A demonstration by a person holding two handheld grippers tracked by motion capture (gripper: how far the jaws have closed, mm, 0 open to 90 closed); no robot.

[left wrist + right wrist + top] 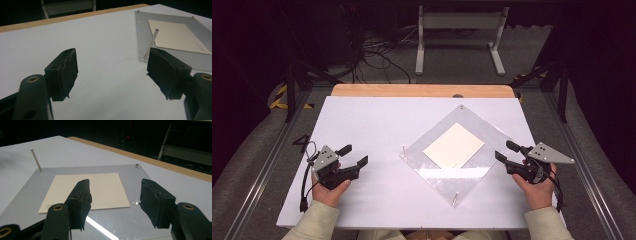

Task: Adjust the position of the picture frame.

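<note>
Clear plate (492, 135) with cream card (454, 145) sits mid-counter (372, 125), rotated diamond-wise. Right gripper (508, 151) just beside its right edge, nearer; left gripper (354, 155) well apart. Both fingers spread, empty.

The white surface (377, 125) fills mid-frame, with a wooden strip (422, 90) along its far edge. A clear plate (482, 131) lies right of centre, turned like a diamond.
</note>
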